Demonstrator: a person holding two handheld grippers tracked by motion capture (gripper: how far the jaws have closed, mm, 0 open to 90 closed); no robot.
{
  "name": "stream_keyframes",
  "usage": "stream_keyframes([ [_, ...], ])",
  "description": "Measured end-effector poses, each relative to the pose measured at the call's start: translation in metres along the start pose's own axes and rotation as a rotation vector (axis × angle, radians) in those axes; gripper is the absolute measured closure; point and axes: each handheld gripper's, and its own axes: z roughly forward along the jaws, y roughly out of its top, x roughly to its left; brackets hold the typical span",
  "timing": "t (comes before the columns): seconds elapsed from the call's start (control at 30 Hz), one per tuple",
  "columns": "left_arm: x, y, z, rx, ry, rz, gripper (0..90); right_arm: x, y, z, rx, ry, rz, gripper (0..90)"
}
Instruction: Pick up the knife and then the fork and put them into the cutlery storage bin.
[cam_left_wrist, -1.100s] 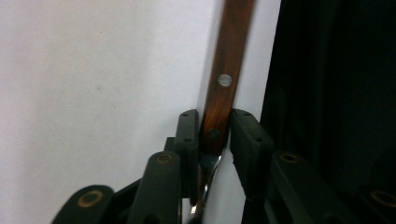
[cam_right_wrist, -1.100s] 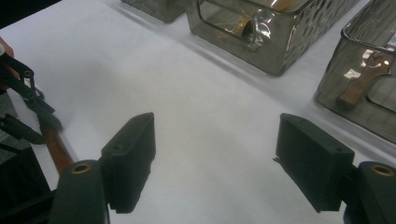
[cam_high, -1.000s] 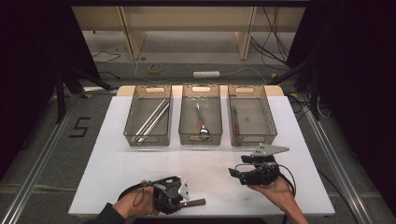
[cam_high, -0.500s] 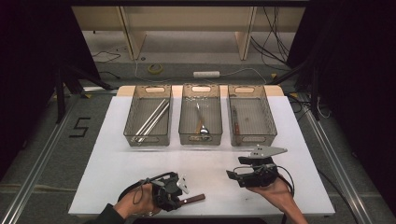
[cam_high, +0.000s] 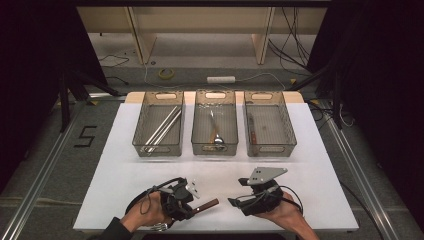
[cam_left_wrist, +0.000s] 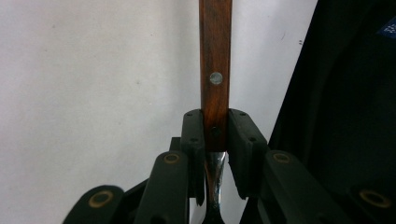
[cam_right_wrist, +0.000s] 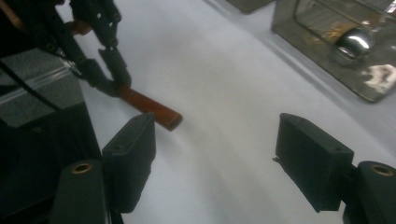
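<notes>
Wooden-handled utensil (cam_left_wrist: 215, 70) pinched in left tool (cam_left_wrist: 215, 140), near table edge (cam_high: 210, 231) — right tool (cam_right_wrist: 215, 154) agape

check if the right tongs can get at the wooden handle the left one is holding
Probably yes: the right tongs are open, pointing toward the wooden handle, which sticks out of the left tongs with bare white table between them.

Black left hand-held gripper (cam_high: 192, 204) with looping black cable, brass-ringed screws, black right hand-held gripper (cam_high: 239, 202) topped by grey three-cornered plate, dark left sleeve (cam_high: 112, 231)
</notes>
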Motion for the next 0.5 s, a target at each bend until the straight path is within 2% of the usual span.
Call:
stream_keyframes([
  [0.2,0.0,0.002,0.001,0.001,-0.011,-0.002,76.9,0.018,0.003,0.01,0.028,0.031,-0.1,29.5],
  [0.5,-0.001,0.005,0.002,0.002,-0.027,0.001,76.9,0.042,0.005,0.027,0.09,0.003,-0.285,29.3],
])
